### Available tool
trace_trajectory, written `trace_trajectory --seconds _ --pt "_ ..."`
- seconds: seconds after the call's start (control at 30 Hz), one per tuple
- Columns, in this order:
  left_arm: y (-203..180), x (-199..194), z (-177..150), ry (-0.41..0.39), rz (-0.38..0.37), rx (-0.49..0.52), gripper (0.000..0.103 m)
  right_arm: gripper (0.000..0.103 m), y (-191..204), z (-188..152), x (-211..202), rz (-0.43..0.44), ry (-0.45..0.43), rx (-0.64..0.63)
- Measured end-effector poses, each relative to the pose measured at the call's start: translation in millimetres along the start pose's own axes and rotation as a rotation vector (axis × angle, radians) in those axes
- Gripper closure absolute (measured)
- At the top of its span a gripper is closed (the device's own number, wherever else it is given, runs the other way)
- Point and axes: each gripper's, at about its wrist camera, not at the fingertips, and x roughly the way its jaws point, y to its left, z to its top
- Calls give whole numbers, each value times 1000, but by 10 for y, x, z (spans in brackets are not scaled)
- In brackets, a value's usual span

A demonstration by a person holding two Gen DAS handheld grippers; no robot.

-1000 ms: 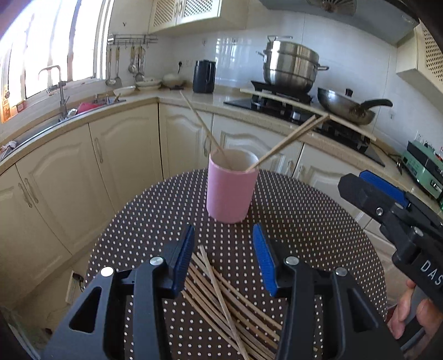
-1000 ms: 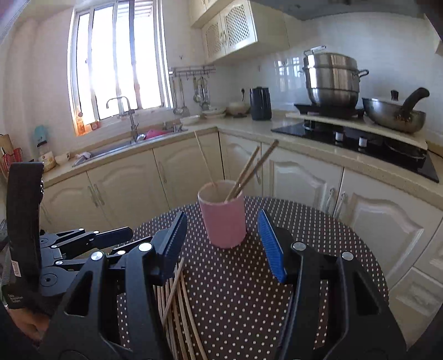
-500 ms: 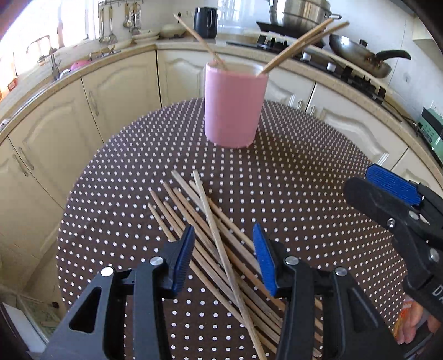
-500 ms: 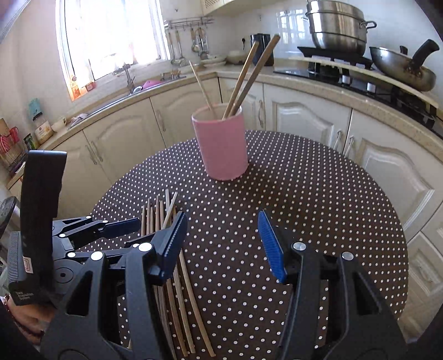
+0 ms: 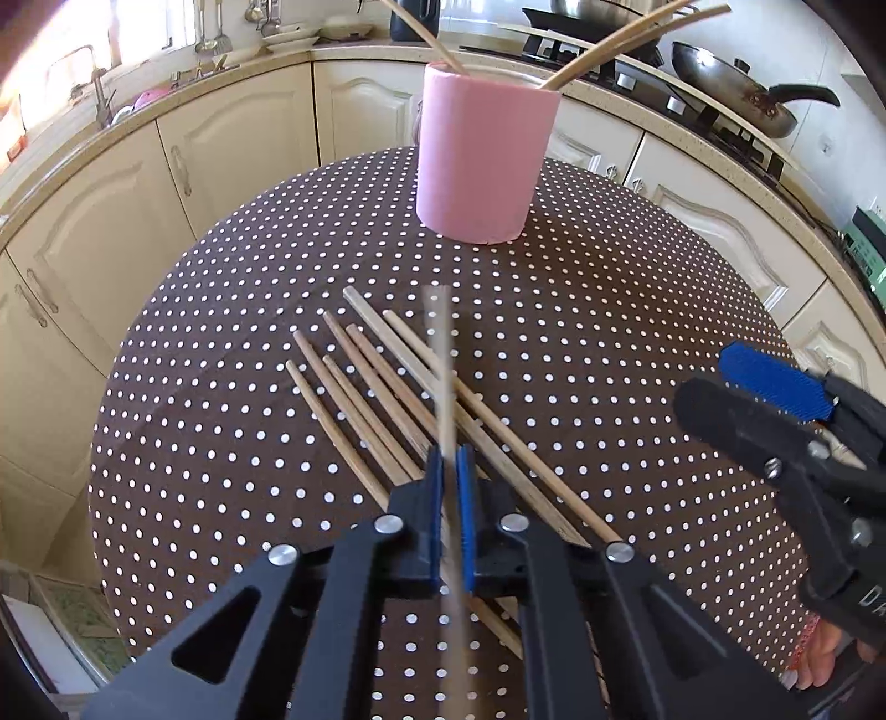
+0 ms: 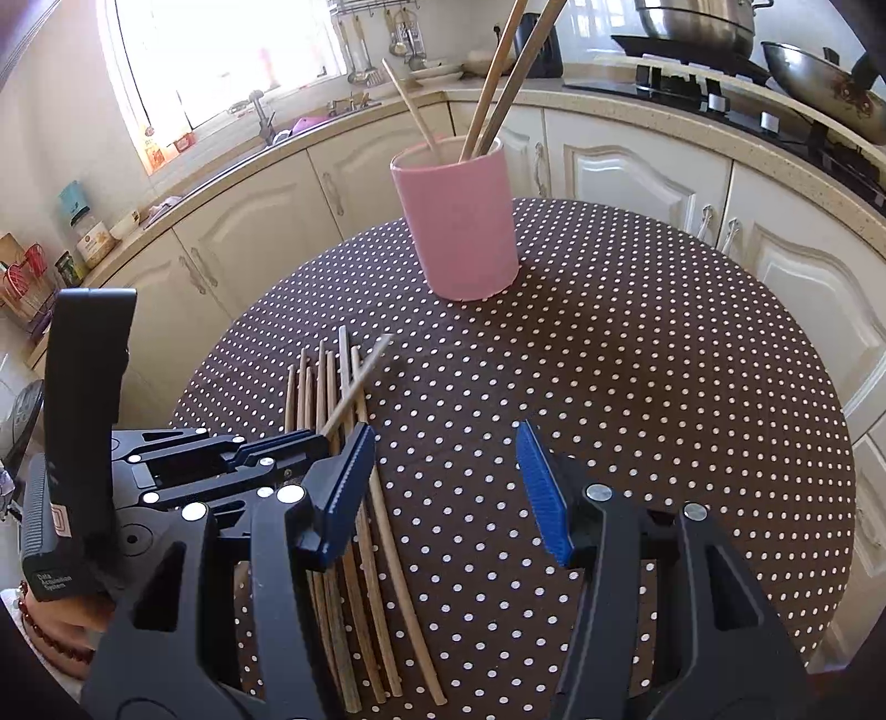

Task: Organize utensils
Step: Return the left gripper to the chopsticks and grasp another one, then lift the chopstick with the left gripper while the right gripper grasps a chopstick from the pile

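A pink cup [image 5: 482,160] stands on the far side of the round dotted table [image 5: 609,343] and holds three wooden chopsticks; it also shows in the right wrist view [image 6: 459,221]. Several loose chopsticks [image 5: 376,387] lie in a pile in front of it, seen too in the right wrist view [image 6: 332,387]. My left gripper [image 5: 449,482] is shut on one chopstick [image 5: 440,354], lifted and blurred above the pile; the right wrist view shows this gripper [image 6: 326,440] and chopstick [image 6: 360,382]. My right gripper [image 6: 443,487] is open and empty, right of the pile.
Cream kitchen cabinets and a counter curve behind the table. A sink [image 6: 266,127] is at the back left. A hob with a wok [image 5: 736,94] and a steel pot [image 6: 698,22] is at the back right. The table edge runs close on the left.
My left gripper has dropped onto the pile, shut on one chopstick and raised its far end. The right gripper stays open and has shifted slightly.
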Motion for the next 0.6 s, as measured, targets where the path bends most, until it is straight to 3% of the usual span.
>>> trace_trajectory --seconds 0.37,0.53,0.6 --pt "288 -252 22 -64 -30 -79 97 50 256 58 445 26 189 -56" --pt "343 -319 43 -73 -31 -78 97 67 385 116 640 22 271 -100" --pt "345 -327 57 -76 -29 -77 97 68 427 124 696 5 297 -122"
